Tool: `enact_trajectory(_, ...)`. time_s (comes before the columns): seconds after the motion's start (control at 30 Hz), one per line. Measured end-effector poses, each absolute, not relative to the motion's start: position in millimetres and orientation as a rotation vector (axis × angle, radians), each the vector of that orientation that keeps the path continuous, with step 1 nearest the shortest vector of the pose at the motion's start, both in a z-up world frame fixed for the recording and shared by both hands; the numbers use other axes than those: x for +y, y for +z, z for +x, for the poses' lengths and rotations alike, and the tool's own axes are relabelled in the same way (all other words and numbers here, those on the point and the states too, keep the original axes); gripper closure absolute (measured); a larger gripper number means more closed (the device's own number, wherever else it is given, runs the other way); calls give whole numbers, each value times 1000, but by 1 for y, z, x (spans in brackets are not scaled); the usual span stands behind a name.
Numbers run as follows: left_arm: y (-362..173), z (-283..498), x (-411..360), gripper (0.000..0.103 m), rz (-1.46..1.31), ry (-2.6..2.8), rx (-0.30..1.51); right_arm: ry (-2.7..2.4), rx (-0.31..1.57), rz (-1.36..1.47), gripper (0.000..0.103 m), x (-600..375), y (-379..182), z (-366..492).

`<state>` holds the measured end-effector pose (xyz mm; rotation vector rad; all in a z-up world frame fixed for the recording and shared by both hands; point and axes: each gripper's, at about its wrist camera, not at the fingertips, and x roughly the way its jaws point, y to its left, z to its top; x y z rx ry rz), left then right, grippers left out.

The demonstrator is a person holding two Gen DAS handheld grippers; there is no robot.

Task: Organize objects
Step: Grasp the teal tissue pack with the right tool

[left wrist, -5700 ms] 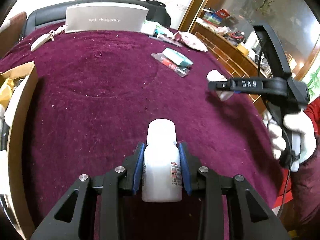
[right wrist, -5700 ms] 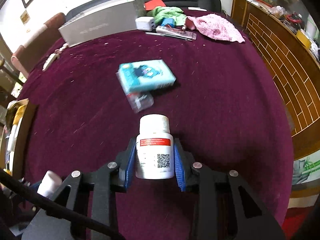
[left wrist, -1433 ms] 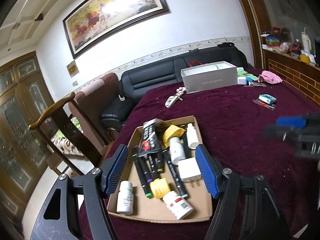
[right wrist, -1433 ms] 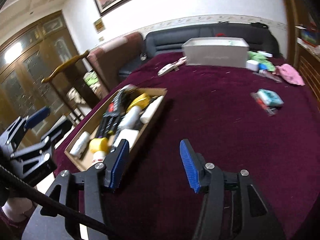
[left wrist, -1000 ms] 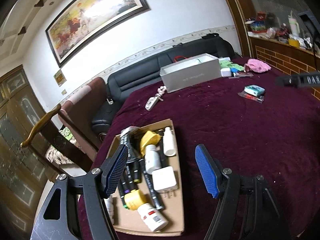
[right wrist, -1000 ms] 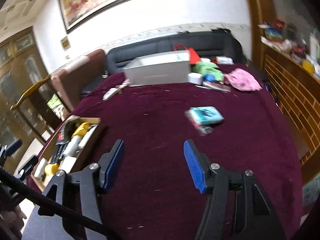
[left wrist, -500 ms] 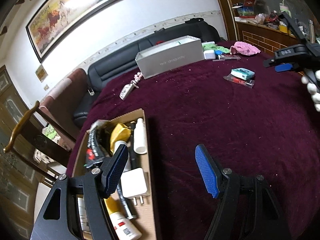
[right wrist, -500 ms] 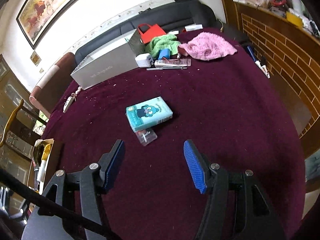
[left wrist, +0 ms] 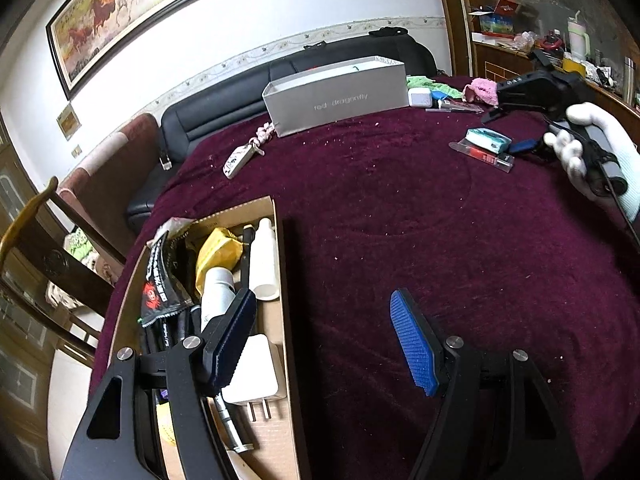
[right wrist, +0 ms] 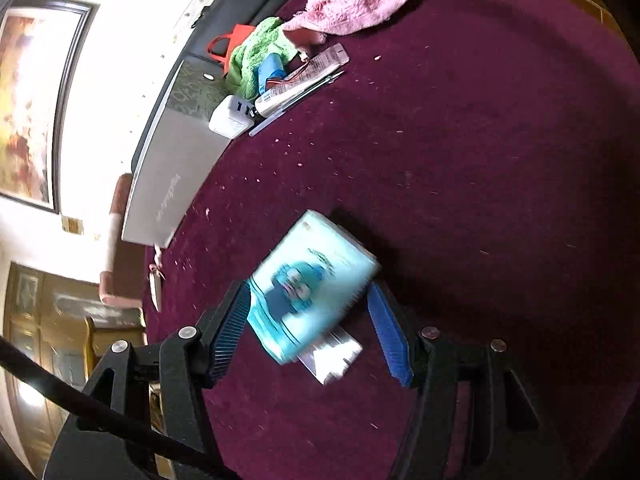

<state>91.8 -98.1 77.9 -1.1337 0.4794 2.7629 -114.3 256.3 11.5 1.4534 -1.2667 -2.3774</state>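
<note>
table: the maroon-clothed table (left wrist: 400,208) held everything, one of it, still plenty scattered on the far side.
grey box: one long grey box (left wrist: 336,94) stood at the far edge, untouched.
tray: one cardboard tray (left wrist: 280,264) sat at the near left, already crammed. I counted two white bottles, one yellow pouch, one white plug and one black packet; the markers were too hidden to count.
step: I'd say I was going in for the next pickup, the teal packet (right wrist: 312,284), lying right of centre on top of one clear-wrapped strip (right wrist: 332,354).
right gripper: the right gripper (right wrist: 308,330) had its jaws spread either side of the packet, not pinching yet as far as I could tell (blurry).
left gripper: the left gripper (left wrist: 324,338) hung by the tray with jaws spread, nothing in them.
next: I figured it needed a squeeze on the packet alone, leaving the strip behind.
</note>
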Motion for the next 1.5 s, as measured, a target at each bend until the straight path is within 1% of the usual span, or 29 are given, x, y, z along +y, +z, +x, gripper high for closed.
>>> enact_trajectory(0.1,72,87,-103,39,-1157,2753,458,-2418,-1194,1479,43,243,15,-128)
enact_trajectory(0.17,69,85,-106,39,-1168,2749,444,-2474,-1119,1500,40,233,19,-135)
enact_trajectory(0.27,66,83,-108,39,-1182,2739,429,-2540,-1015,1548,39,218,22,-148)
enact_trajectory(0.4,65,83,-109,39,-1189,2731,418,-2564,-1056,1559,39,216,22,-157)
enact_trajectory(0.43,65,84,-108,39,-1187,2729,419,-2578,-1039,1571,46,215,22,-159)
enact_trajectory(0.47,65,85,-108,39,-1185,2728,421,-2581,-1012,1581,58,213,22,-160)
enact_trajectory(0.5,66,86,-108,39,-1182,2727,422,-2546,-975,1586,81,211,21,-163)
enact_trajectory(0.63,67,87,-109,39,-1181,2724,410,-2525,-895,1522,92,206,27,-154)
enact_trajectory(0.77,68,90,-107,39,-1177,2709,393,-2539,-831,1427,94,209,48,-127)
enact_trajectory(0.9,71,87,-105,39,-1200,2632,262,-2558,-723,1343,94,219,71,-85)
enact_trajectory(1.0,71,77,-97,39,-1226,2555,157,-2582,-655,1324,94,232,77,-45)
enact_trajectory(1.07,72,67,-85,39,-1231,2494,90,-2559,-686,1325,94,243,72,-23)
enact_trajectory(1.13,71,50,-68,40,-1249,2437,11,-2533,-760,1323,94,258,60,0)
enact_trajectory(1.23,73,22,-37,40,-1251,2393,-68,-2552,-809,1306,94,274,47,14)
enact_trajectory(1.33,67,-8,-1,40,-1289,2385,-94,-2514,-905,1294,94,284,29,16)
enact_trajectory(1.5,42,-48,43,40,-1427,2343,-141,-2483,-999,1258,93,299,13,20)
